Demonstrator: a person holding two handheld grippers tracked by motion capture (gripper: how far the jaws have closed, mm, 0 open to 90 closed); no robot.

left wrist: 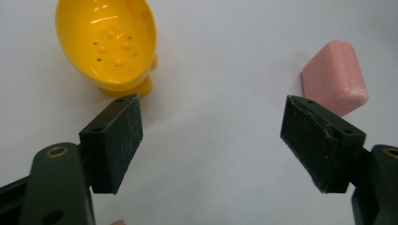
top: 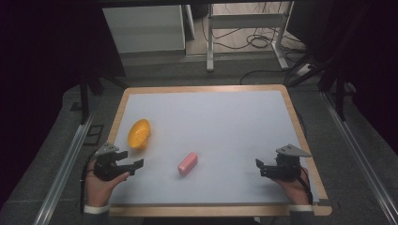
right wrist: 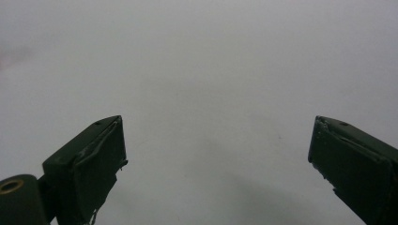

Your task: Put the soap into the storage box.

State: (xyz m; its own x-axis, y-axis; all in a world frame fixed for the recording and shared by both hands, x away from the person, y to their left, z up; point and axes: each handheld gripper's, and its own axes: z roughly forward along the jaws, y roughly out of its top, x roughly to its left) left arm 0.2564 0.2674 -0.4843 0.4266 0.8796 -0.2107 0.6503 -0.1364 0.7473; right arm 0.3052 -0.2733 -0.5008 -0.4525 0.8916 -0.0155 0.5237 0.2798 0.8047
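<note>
White sheeting covers the wooden-rimmed table (top: pixel 123 108), with dark floor, desk legs and loose cables beyond its far edge. At the near-left corner the left gripper (top: pixel 133 166) rests in a hand, its jaws spread wide and holding nothing; in the left gripper view the yellow perforated dish (left wrist: pixel 105 44) sits just beyond the tip of the left-hand finger (left wrist: pixel 115 145), almost touching it, while the pink bar (left wrist: pixel 335 77) lies just past the tip of the right-hand finger, slightly outside the gap. Bare sheet lies between the two fingers. This looks like the opening approach, with nothing grasped yet: the likely next move is to swing the left gripper toward the pink bar so it falls between the fingers, then close on its long sides. Open sheet surrounds the bar on every side, so there is room to line up; only the dish, close to the left-hand finger, could be nudged. At the near-right corner the right gripper (top: pixel 261 168) waits close to the table's rim, fingers apart over bare sheet, well away from both things.
</note>
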